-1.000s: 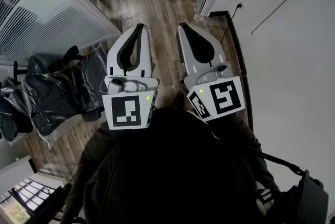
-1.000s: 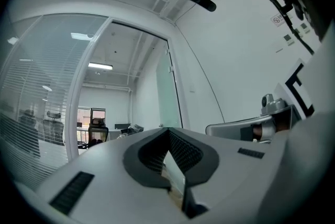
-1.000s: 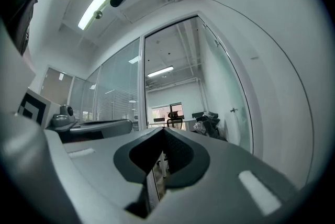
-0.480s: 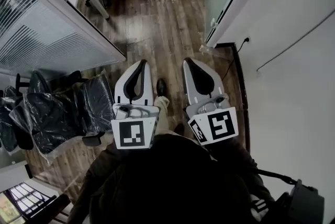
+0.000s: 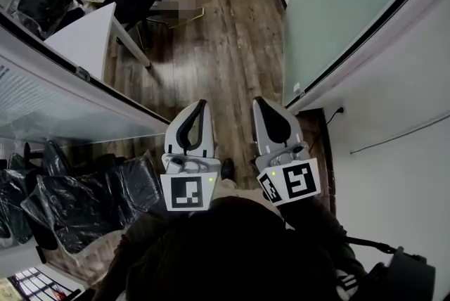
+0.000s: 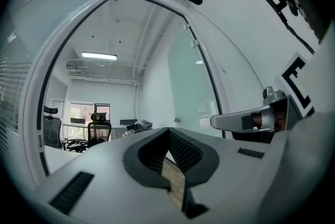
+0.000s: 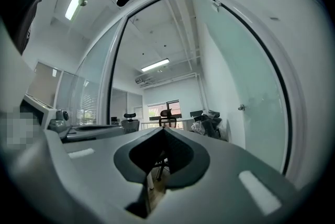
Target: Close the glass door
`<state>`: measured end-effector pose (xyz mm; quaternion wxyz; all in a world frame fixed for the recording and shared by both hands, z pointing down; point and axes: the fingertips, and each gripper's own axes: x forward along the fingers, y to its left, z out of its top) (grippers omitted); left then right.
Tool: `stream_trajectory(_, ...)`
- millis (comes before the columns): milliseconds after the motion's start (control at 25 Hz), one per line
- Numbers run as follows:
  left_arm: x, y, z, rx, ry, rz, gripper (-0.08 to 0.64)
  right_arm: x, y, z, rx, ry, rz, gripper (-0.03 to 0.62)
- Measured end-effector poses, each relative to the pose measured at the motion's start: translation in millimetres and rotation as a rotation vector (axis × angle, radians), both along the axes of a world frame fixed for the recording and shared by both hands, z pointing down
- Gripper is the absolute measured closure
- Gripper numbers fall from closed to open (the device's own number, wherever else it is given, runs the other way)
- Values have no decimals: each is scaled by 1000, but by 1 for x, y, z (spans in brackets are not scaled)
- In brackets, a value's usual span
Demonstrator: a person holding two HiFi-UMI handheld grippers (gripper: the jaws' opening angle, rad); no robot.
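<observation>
- One glass door (image 5: 337,4), a frosted, green-tinted panel, stood at about one o'clock from both grippers in the head view. It seemed to lie swung back along the white wall (image 5: 401,152), so I judged it open and not yet touched.
- One small knob (image 7: 241,108) showed on the panel at three o'clock in the right gripper view, well apart from the jaws.
- Risk one: the knob looked small and smooth, so a pinch taken off-centre could slip off it as the door was pulled.
- Risk two: pushing on the bare glass with hard jaw tips could let them skid across the pane, or swing the door too fast into its frame.
- Risk three: neither gripper was near the door, so a reach begun from here could fall short of the knob.
- The right gripper (image 5: 258,103) was held low in front of the body, pointing to twelve o'clock over the wooden floor (image 5: 225,32). Its fingers were pressed together at the tips with nothing between them.
- The left gripper (image 5: 202,105) lay just beside it at nine o'clock, parallel, its tips likewise together and empty.
- A white desk (image 5: 81,39) stood at ten o'clock, and plastic-wrapped chairs (image 5: 77,201) at eight o'clock.
</observation>
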<state>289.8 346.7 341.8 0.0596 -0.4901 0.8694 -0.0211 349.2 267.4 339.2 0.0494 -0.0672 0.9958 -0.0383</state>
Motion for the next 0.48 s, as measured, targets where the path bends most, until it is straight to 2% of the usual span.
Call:
stream_trajectory(280, -81, -60, -9, 7, 12, 28, 563, -75, -66, -21, 21, -10, 47, 591)
stream_trajectory(480, -133, -111, -3, -6, 19, 50, 563, -124, -117, -17, 19, -17, 80, 591)
